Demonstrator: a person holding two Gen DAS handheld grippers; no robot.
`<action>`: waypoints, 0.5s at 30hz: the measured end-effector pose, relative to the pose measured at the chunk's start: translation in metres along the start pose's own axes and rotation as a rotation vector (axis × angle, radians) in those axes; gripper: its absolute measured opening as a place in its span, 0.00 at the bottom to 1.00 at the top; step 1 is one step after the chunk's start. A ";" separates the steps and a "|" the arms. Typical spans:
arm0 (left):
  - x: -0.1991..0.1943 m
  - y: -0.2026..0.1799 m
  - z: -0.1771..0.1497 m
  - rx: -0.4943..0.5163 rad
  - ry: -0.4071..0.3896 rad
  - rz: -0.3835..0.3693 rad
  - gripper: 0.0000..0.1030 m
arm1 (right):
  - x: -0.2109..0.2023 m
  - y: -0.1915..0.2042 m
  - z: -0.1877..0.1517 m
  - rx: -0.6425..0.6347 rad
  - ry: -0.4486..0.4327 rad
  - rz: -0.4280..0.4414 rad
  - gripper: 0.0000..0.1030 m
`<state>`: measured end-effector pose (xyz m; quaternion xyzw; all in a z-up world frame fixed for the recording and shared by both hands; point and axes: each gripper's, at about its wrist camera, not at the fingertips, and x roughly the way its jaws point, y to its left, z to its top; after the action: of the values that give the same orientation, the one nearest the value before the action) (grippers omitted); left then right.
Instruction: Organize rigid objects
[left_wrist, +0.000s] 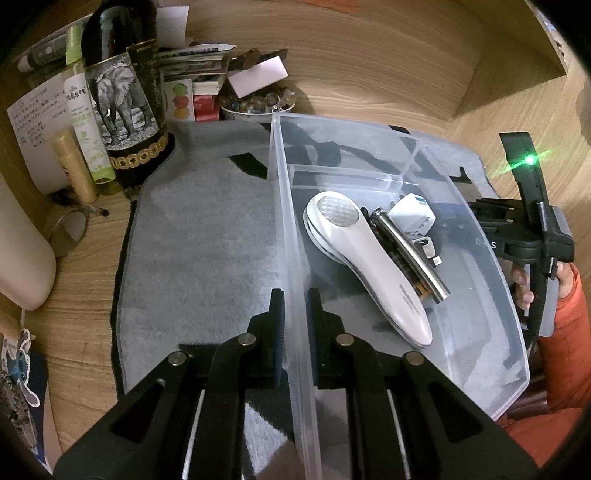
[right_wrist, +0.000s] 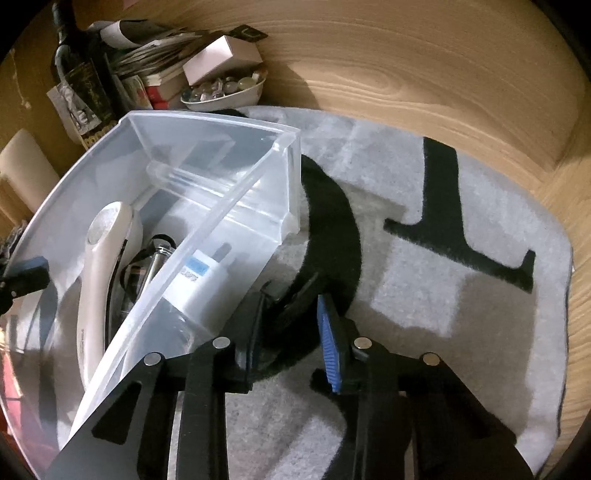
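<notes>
A clear plastic bin stands on a grey mat. In it lie a white handheld device, a metal cylinder, a white charger block and a small key-like piece. My left gripper is shut on the bin's left wall, one finger on each side. My right gripper is open and empty, just right of the bin, above the mat. The device, the cylinder and the charger show through the wall.
At the back left stand a dark elephant-label bottle, spray bottles, papers, small boxes and a bowl of beads. Glasses lie on the wooden tabletop. A raised wooden ledge runs behind the mat.
</notes>
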<state>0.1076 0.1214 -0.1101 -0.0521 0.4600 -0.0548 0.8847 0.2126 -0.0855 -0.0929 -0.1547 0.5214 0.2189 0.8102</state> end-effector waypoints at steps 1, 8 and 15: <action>-0.001 0.000 -0.001 0.002 -0.002 0.000 0.11 | 0.000 -0.001 0.000 0.005 0.000 0.003 0.24; -0.005 -0.005 -0.004 0.019 -0.010 0.002 0.11 | -0.010 -0.008 -0.001 0.034 -0.022 -0.020 0.20; -0.005 -0.008 -0.004 0.029 -0.016 0.007 0.11 | -0.034 -0.010 -0.004 0.049 -0.084 -0.052 0.20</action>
<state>0.1005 0.1144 -0.1072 -0.0381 0.4524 -0.0578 0.8891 0.2028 -0.1028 -0.0629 -0.1389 0.4880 0.1913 0.8402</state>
